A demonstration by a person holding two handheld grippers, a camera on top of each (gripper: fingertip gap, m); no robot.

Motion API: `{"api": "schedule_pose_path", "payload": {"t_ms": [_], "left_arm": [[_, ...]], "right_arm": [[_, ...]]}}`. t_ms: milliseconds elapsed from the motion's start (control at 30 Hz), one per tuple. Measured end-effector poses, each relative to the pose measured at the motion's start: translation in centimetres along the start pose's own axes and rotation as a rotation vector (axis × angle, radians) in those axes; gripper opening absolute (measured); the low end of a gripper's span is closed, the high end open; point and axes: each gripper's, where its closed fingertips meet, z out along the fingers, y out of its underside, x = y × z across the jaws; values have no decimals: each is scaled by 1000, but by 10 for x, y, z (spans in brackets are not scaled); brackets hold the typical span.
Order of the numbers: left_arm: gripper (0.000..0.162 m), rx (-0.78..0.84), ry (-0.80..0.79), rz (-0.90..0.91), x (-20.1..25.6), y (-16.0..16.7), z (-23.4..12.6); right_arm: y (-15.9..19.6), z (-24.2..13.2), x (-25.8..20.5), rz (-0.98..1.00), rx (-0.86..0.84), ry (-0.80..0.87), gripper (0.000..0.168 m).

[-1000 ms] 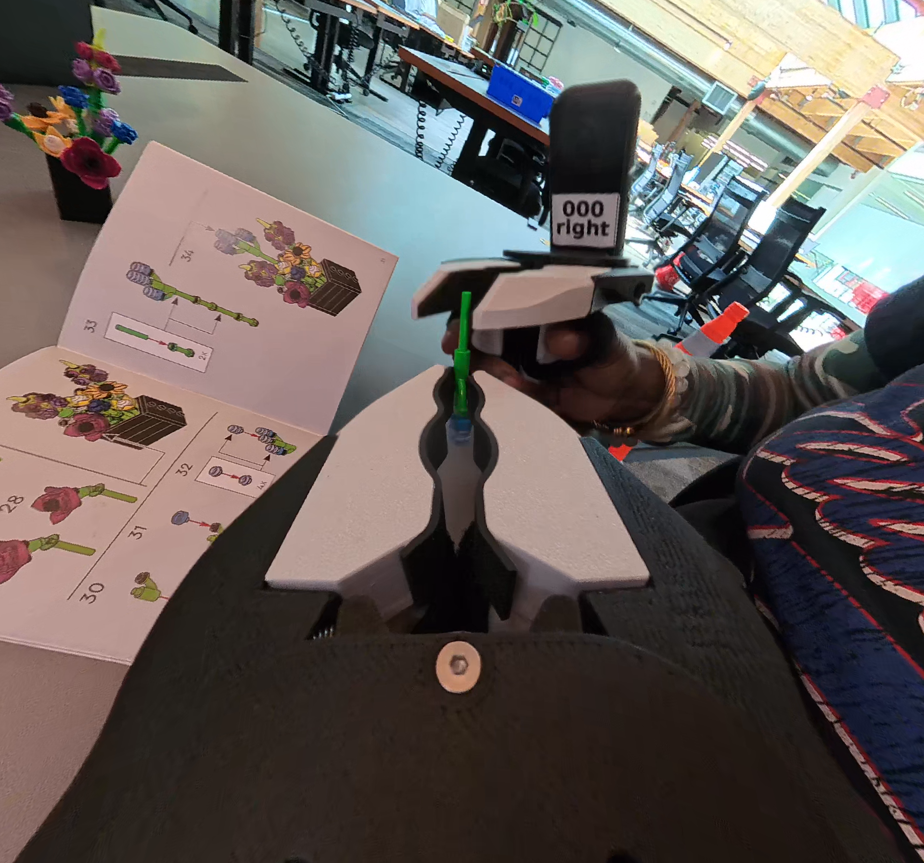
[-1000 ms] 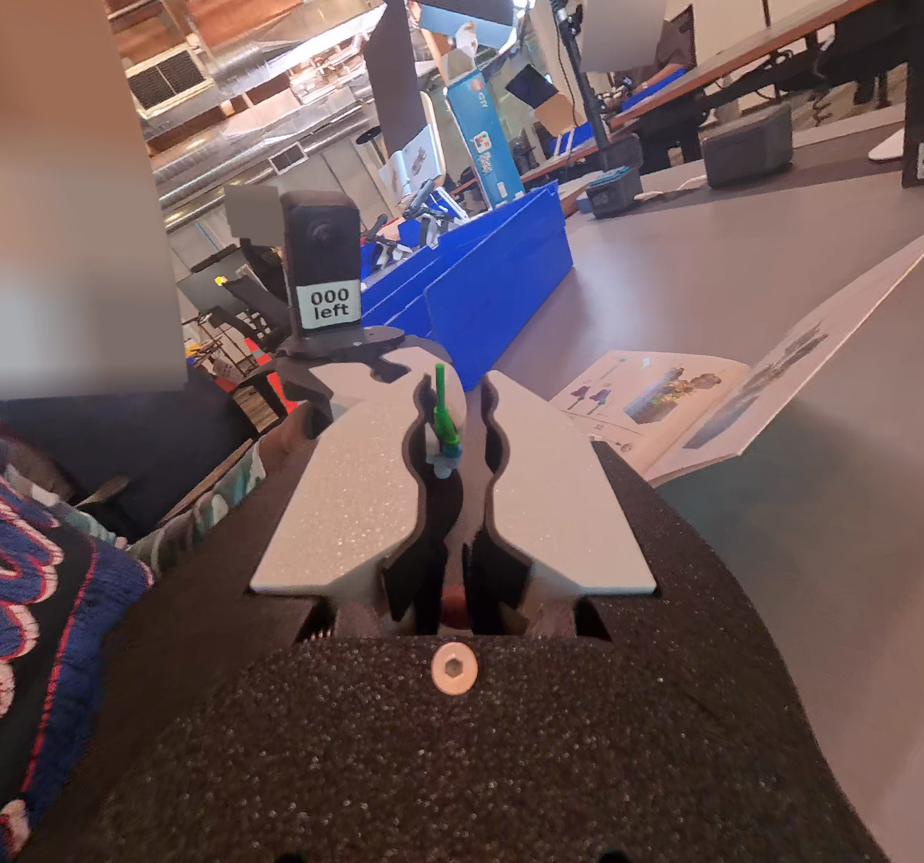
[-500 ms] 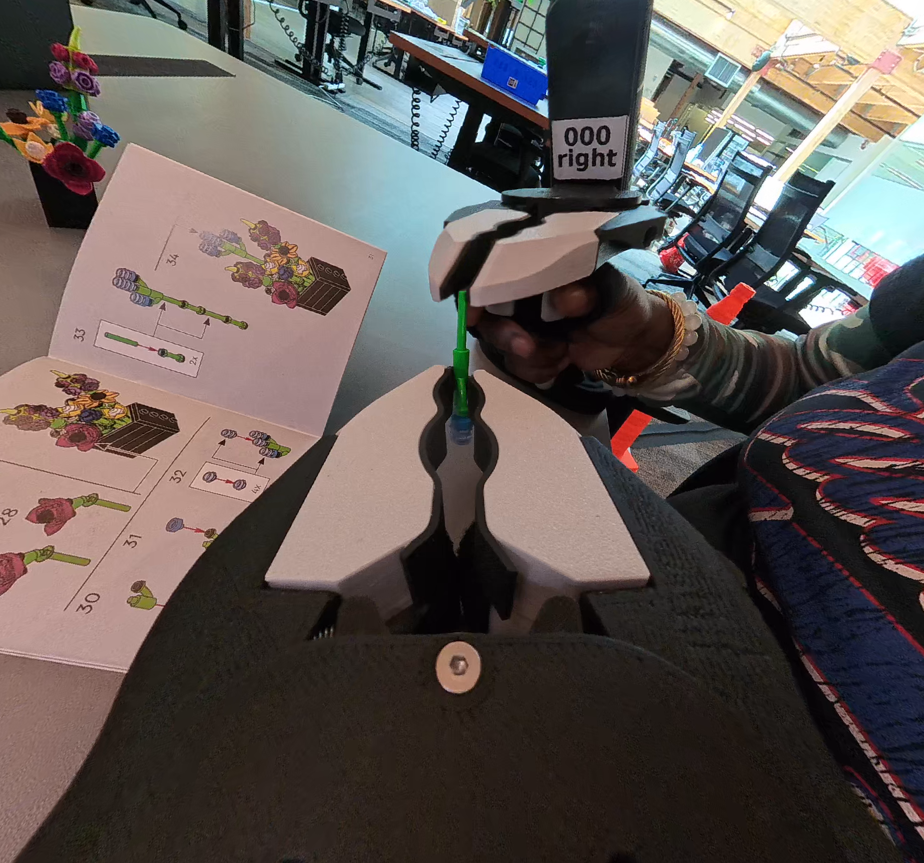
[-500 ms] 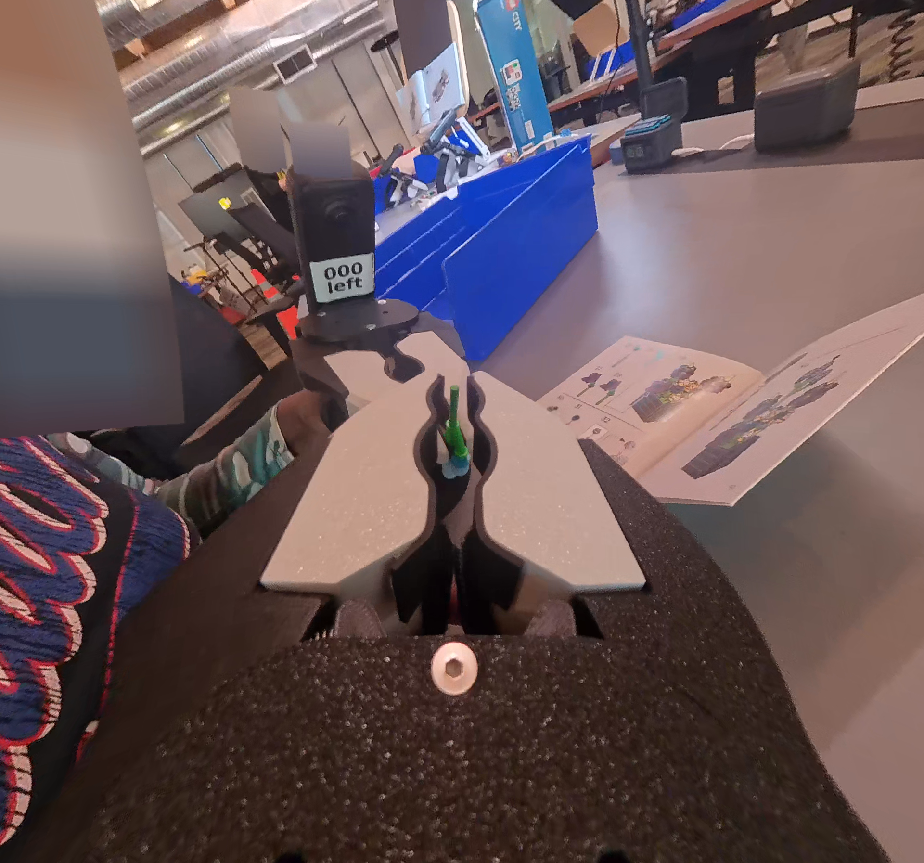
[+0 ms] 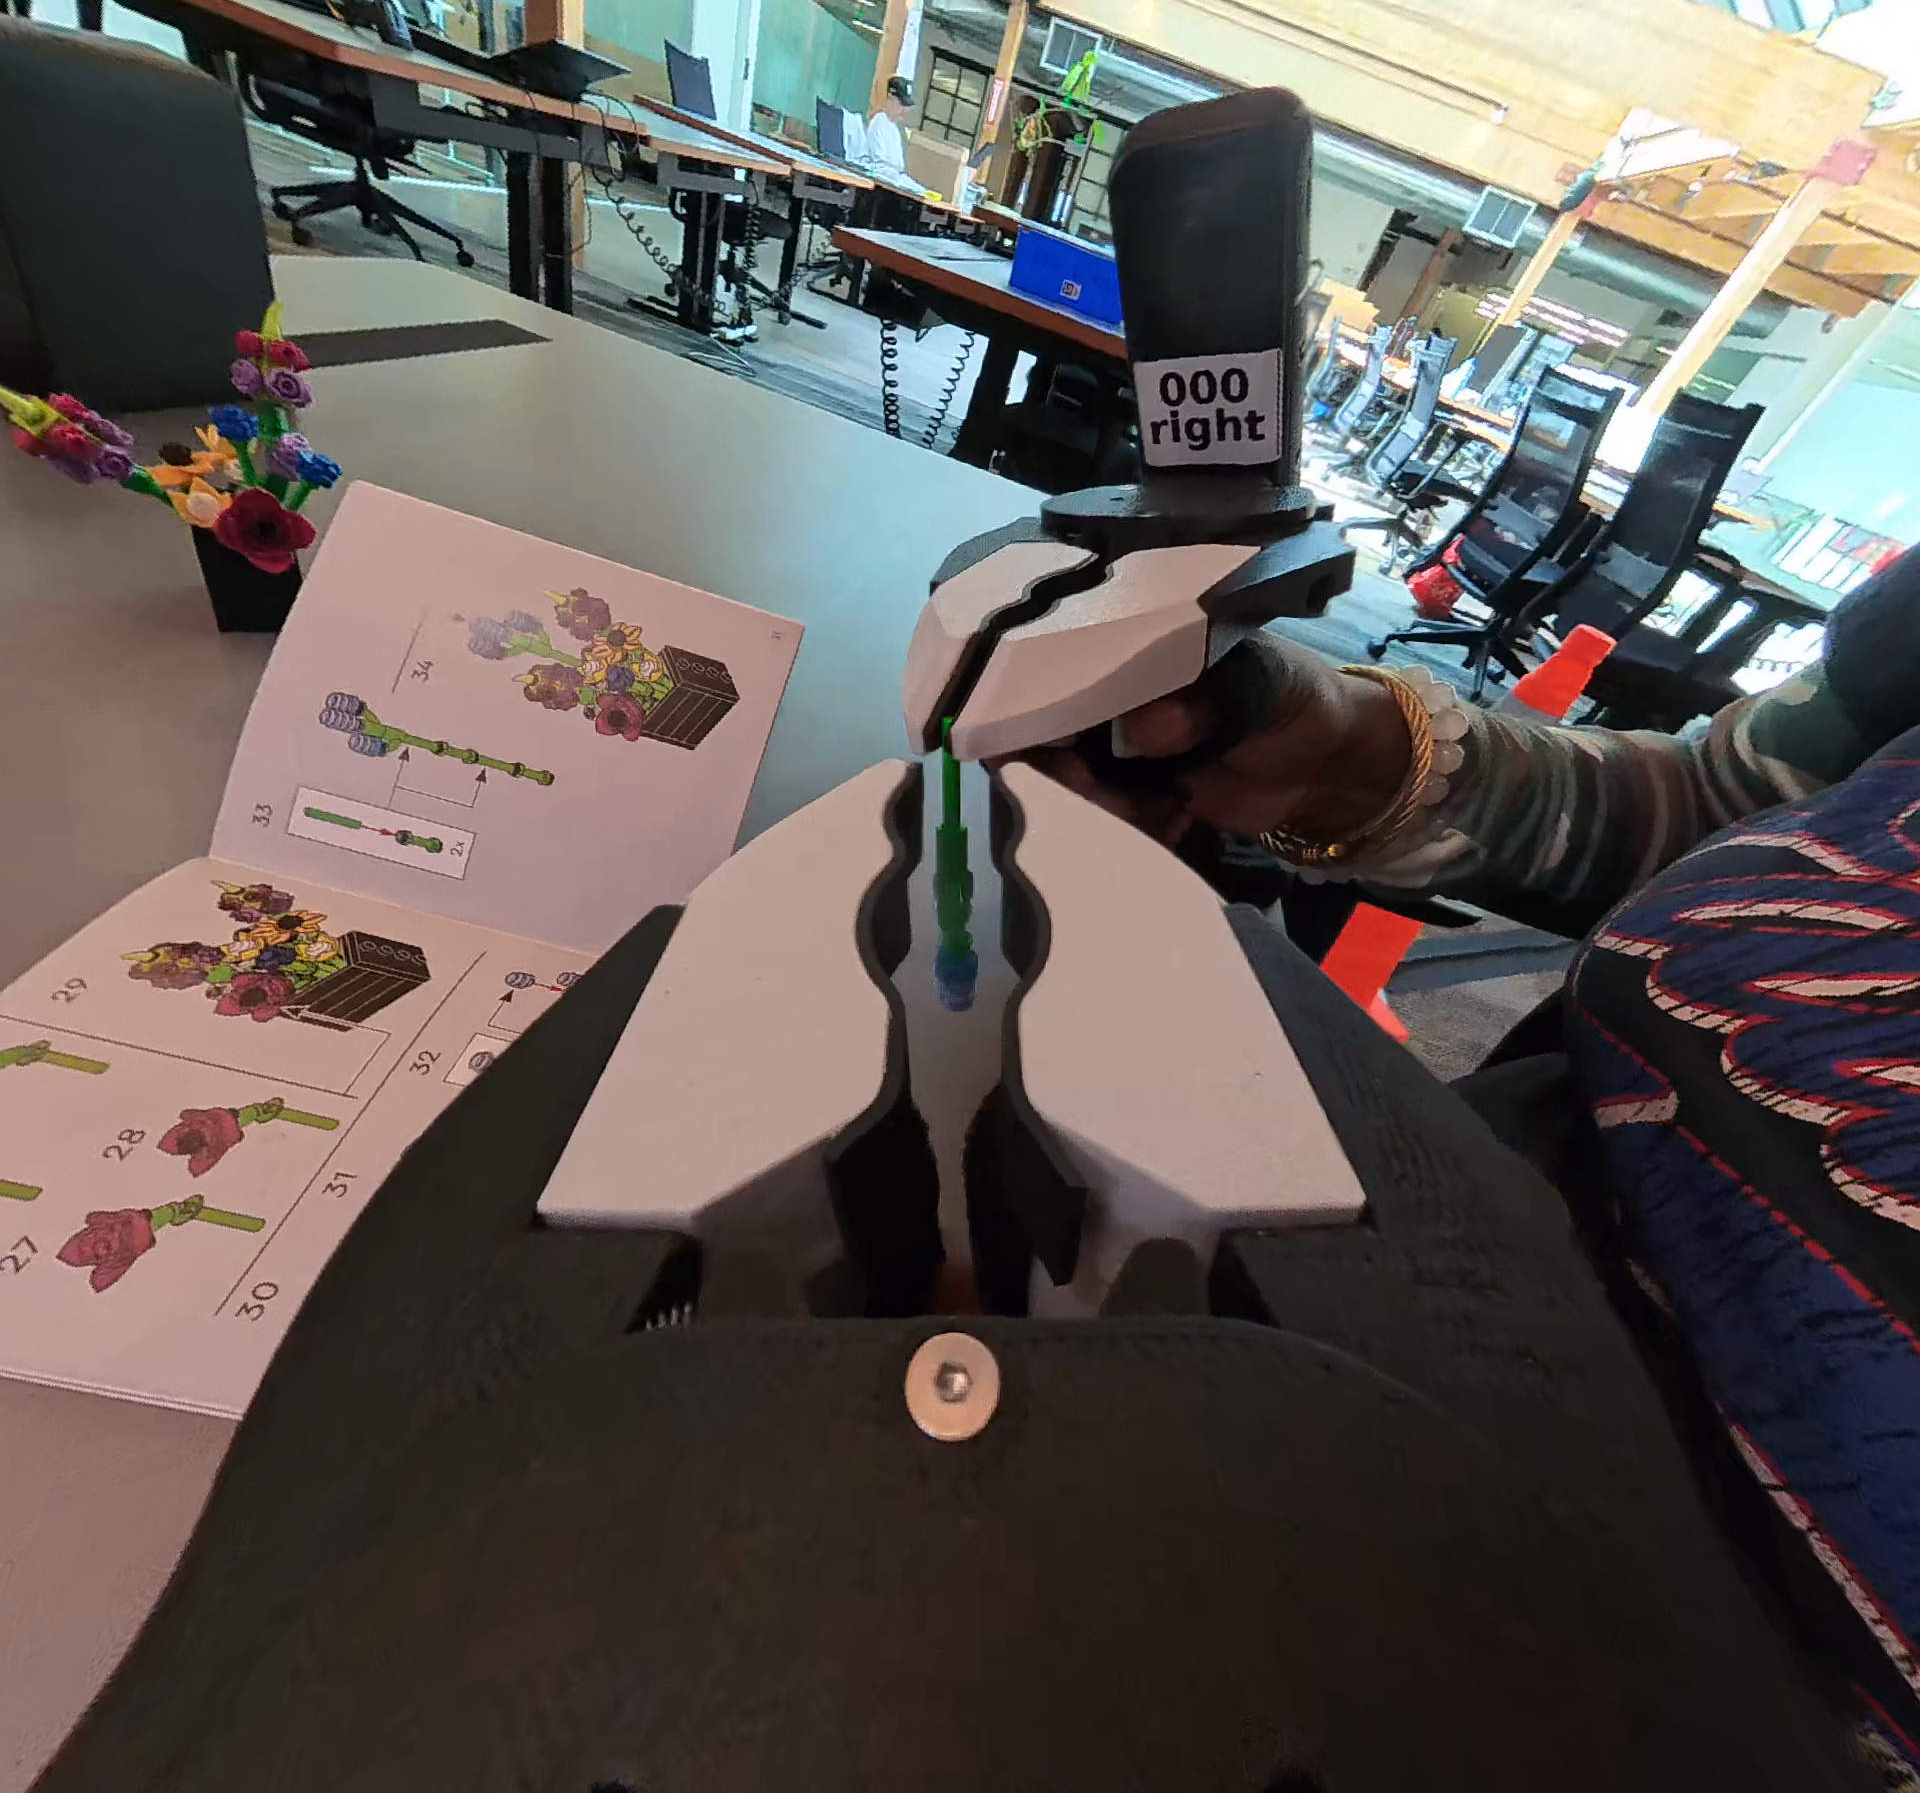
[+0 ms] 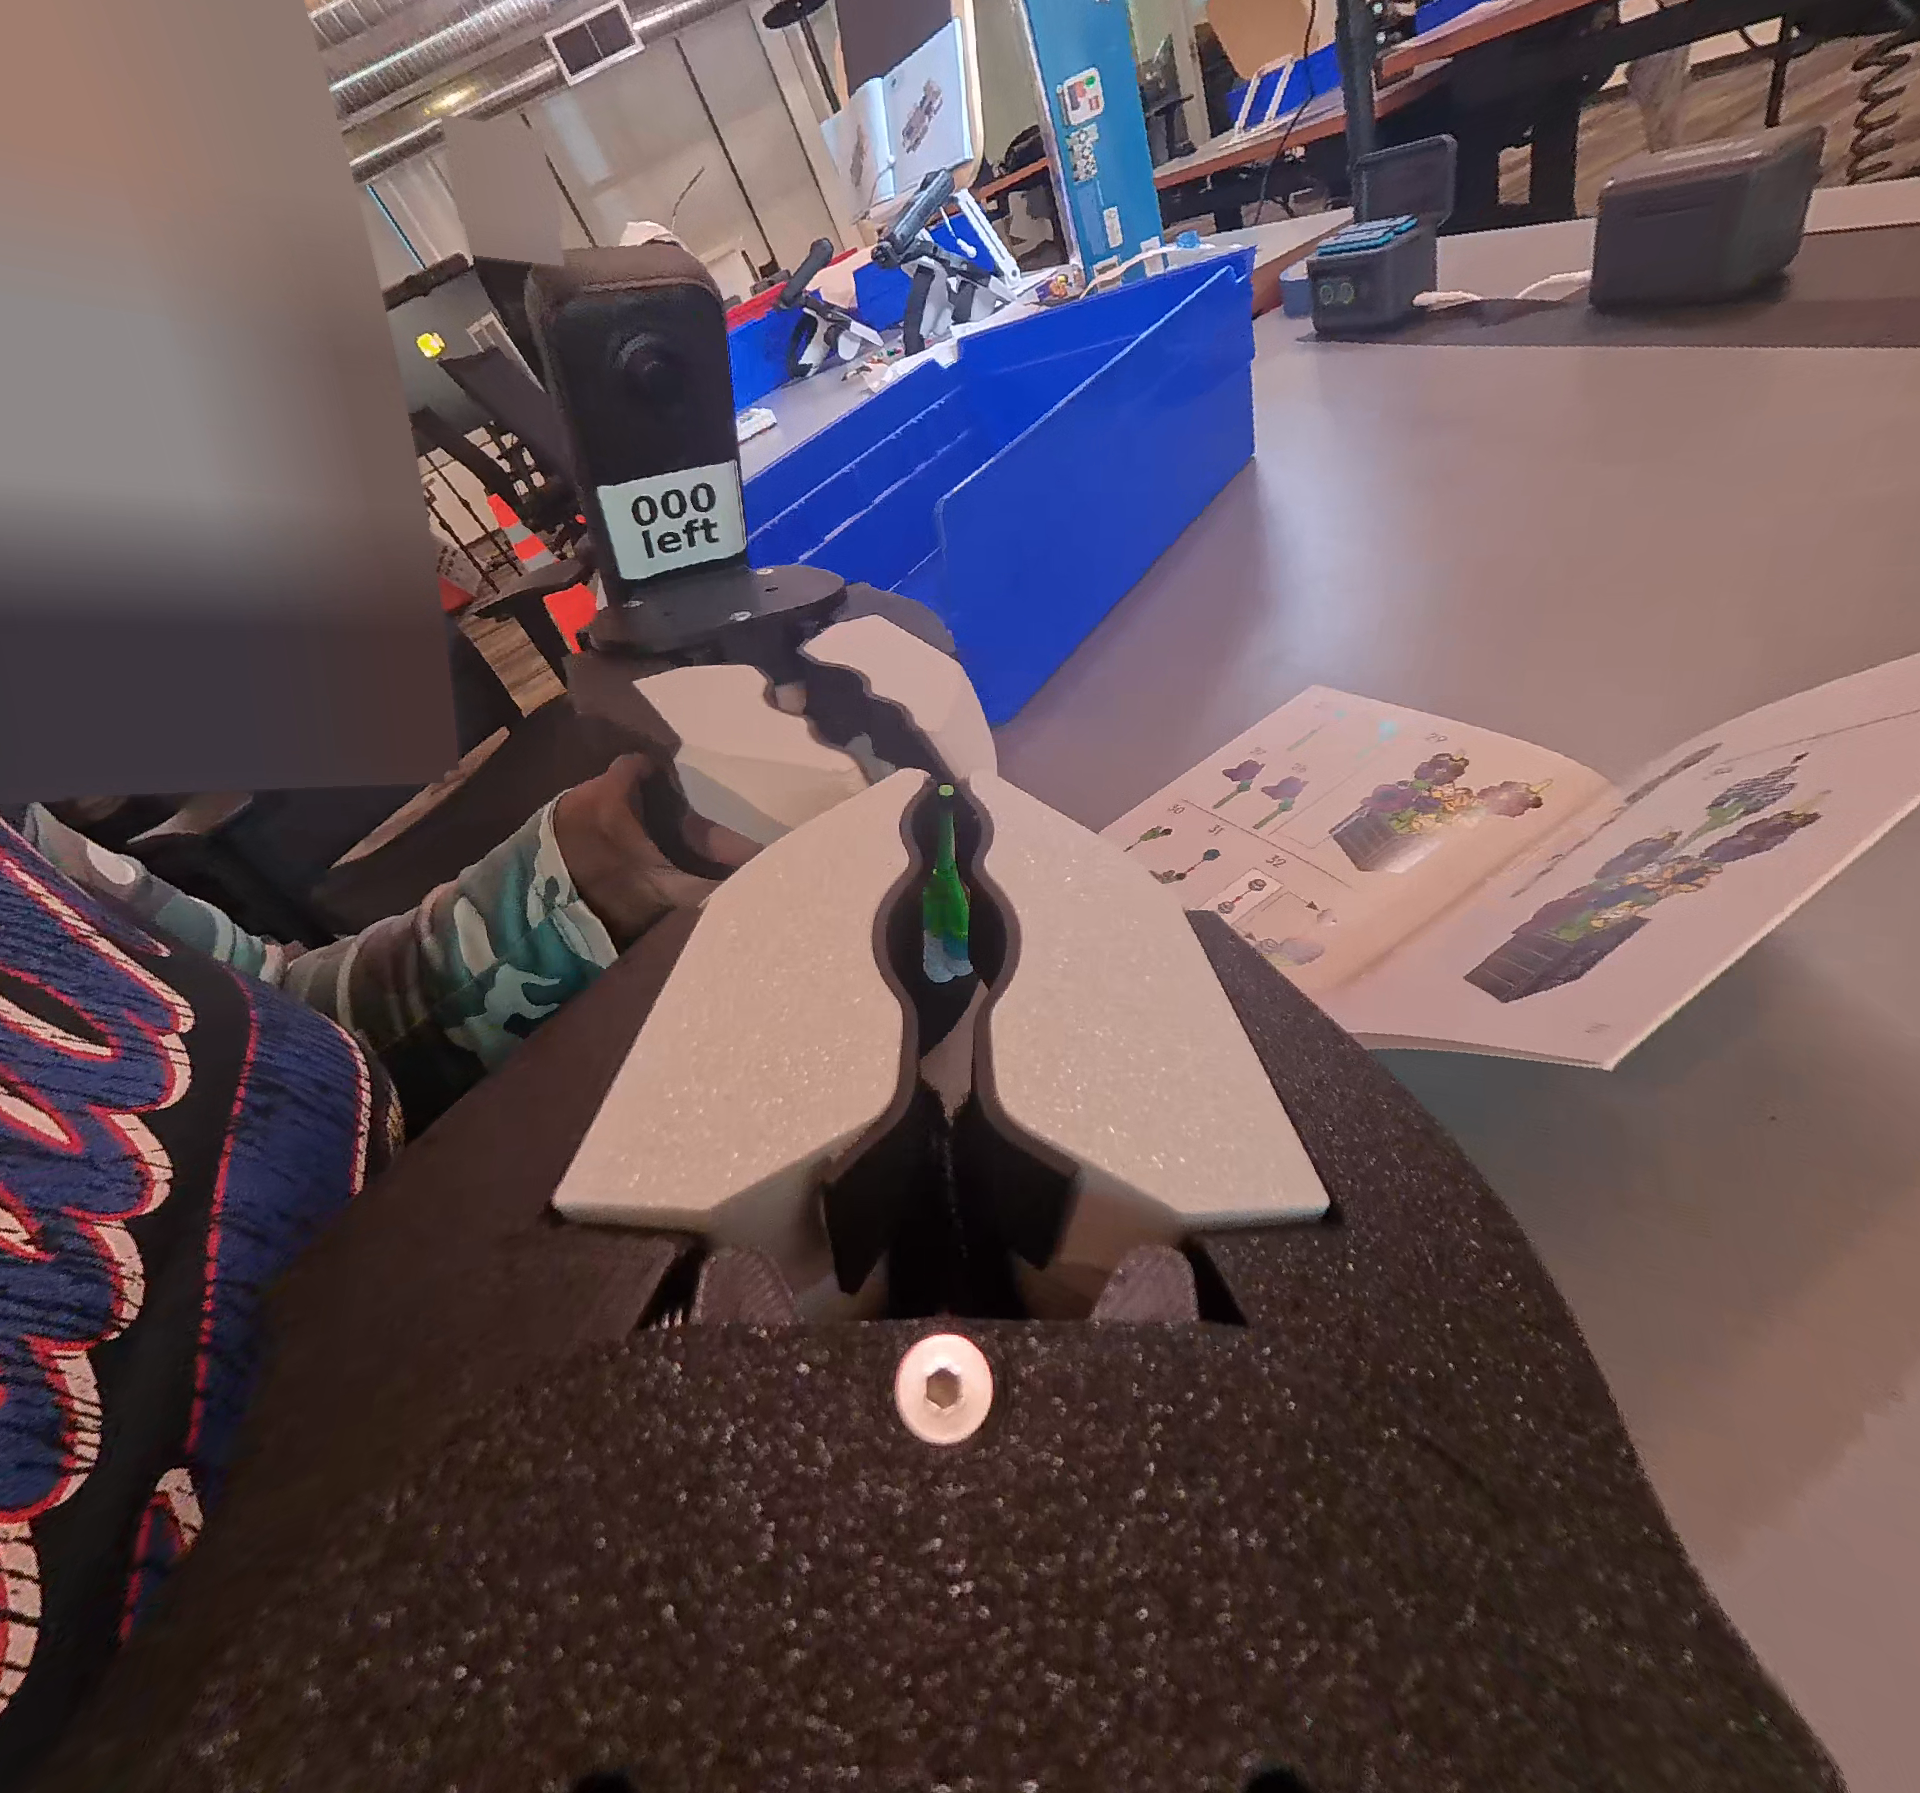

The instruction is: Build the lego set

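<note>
- Left tool [image 5: 954,787]: its white fingers now stand slightly apart, with a gap showing on either side of the thin green plastic stem [image 5: 951,870]. Half a second ago they pinched it.
- Right tool [image 5: 940,735]: it has come down until its tips nearly touch the left tool's tips, and it is clamped on the stem's upper end.
- The stem is upright in mid-air above the bench [image 5: 623,455]. Its small blue end piece [image 5: 954,980] now sits deeper in the left tool's gap than before.
- Reading: the stem appears to have passed from left to right, which frees the left tool to regrip or fetch another part.
- Beyond the tools, the open paper instruction booklet [image 5: 499,704] lies on the bench. The part-built multicoloured brick bouquet in a black box [image 5: 239,486] stands well apart and is probably where the stem will go.
</note>
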Motion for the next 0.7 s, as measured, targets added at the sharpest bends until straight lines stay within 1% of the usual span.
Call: {"api": "schedule_pose_path", "payload": {"t_ms": [33,67,167,200,267,300,333,400,533,633,700], "left_arm": [[6,3,-5,8,0,0,0],[3,7,-6,11,0,-1,-1],[3,13,10,3,1,-1,-1],[4,13,12,1,1,-1,-1],[14,7,9,-1,1,-1,-1],[15,3,13,0,1,0,0],[14,0,18,5,2,0,0],[3,-2,25,23,5,1,0],[2,-4,21,49,6,1,0],[2,7,18,48,6,0,-1],[2,-3,20,53,7,1,-1]], "right_arm": [[0,1,-1,5,2,-6,3],[0,1,-2,9,8,-8,3],[0,1,-3,10,12,-10,3],[0,1,-4,8,13,-11,3],[-1,1,-6,8,18,-19,3],[0,1,-6,4,16,-18,3],[1,1,-7,-1,13,-17,3],[0,1,-8,-2,25,-24,3],[-1,-1,-10,-17,19,-34,4],[-10,-9,-8,-27,62,-33,7],[-8,-10,-7,-40,23,-31,10]]}}
